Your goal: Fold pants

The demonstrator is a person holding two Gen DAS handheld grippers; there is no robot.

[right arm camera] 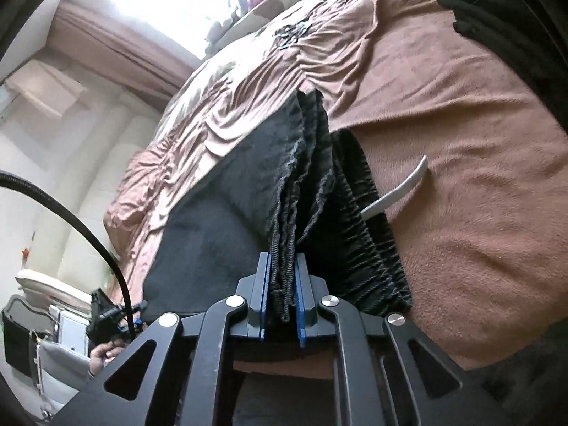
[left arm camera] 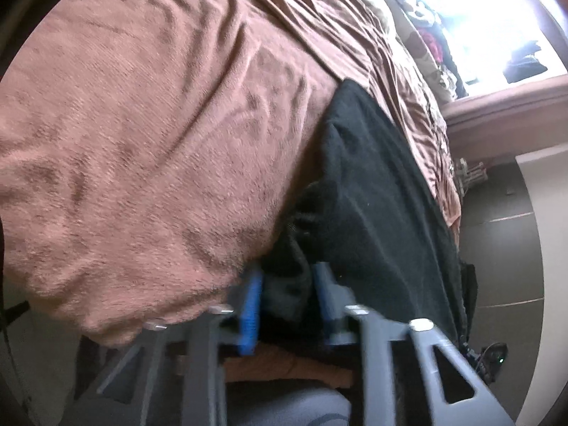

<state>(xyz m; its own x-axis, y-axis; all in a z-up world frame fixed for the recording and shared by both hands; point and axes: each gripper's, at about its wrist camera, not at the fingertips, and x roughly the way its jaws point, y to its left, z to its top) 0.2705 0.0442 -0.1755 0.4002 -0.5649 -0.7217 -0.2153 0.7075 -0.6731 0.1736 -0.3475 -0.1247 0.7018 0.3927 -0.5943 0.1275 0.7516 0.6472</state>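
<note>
Here the black pants (right arm camera: 227,213) lie on a bed under a brown fleece blanket (right arm camera: 461,177), draped toward the bed's edge, and both hand-held tools have a piece of them. In the right wrist view the right gripper (right arm camera: 283,294) sits at 6 o'clock, pointing up along the cloth; its blue-lined jaws stand close together, clamped on a bunched fold of the ribbed elastic waistband (right arm camera: 358,220), which hangs between them and runs on toward 12 o'clock. A pale drawstring (right arm camera: 397,188) pokes out of the waistband at about 3 o'clock and rests on the blanket. At 8 o'clock of that view the person's left hand (right arm camera: 101,355) shows low down, wrapped round the handle of the other tool, with a black cable (right arm camera: 71,213) arching above it. In the blurred left wrist view the left gripper (left arm camera: 285,305) also sits at 6 o'clock, tilted toward 1 o'clock; its jaws stand somewhat apart with dark pants cloth (left arm camera: 372,184) gathered between them and touching both blue pads, so it grips the fabric. A crumpled satin sheet (right arm camera: 248,71) lies toward 12 o'clock, and dark floor tiles (left arm camera: 504,248) show at 3 o'clock beside the bed.
</note>
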